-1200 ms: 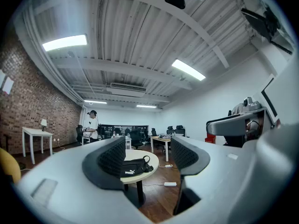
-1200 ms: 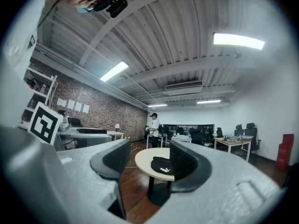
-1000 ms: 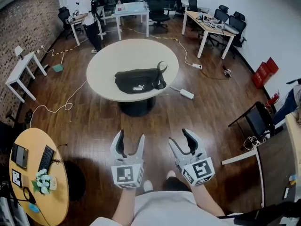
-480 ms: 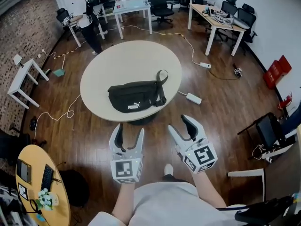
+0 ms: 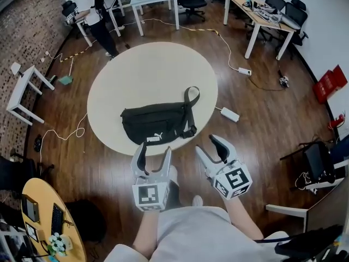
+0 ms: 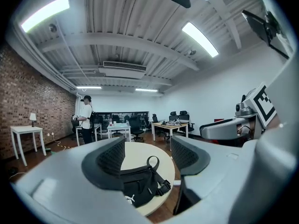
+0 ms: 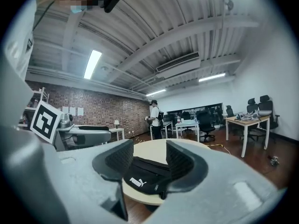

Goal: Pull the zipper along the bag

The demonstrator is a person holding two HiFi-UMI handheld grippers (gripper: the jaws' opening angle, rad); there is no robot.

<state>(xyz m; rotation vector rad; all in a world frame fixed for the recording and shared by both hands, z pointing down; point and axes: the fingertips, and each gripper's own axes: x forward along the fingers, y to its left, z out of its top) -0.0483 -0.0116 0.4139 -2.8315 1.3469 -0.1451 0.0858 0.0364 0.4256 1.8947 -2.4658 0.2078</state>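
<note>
A black waist bag (image 5: 158, 125) with a white logo lies on the near part of a round pale table (image 5: 152, 70), its strap looped toward the right. Both grippers hang in the air short of the table's near edge and touch nothing. My left gripper (image 5: 154, 154) is open and empty; in the left gripper view the bag (image 6: 140, 185) shows between and beyond its jaws (image 6: 147, 155). My right gripper (image 5: 210, 147) is open and its jaws have just been closing a little, with nothing between them. In the right gripper view the bag (image 7: 145, 178) lies ahead of the right gripper (image 7: 149, 160).
A person (image 5: 87, 4) stands at white desks at the back left. A power strip (image 5: 230, 114) and cables lie on the wooden floor right of the table. A small white table (image 5: 22, 86) stands at the left, a round wooden table (image 5: 49, 222) at the bottom left.
Both grippers have come forward toward the round table. The table and bag now sit much nearer, just ahead of the fingertips. The bag has not moved on the table.
</note>
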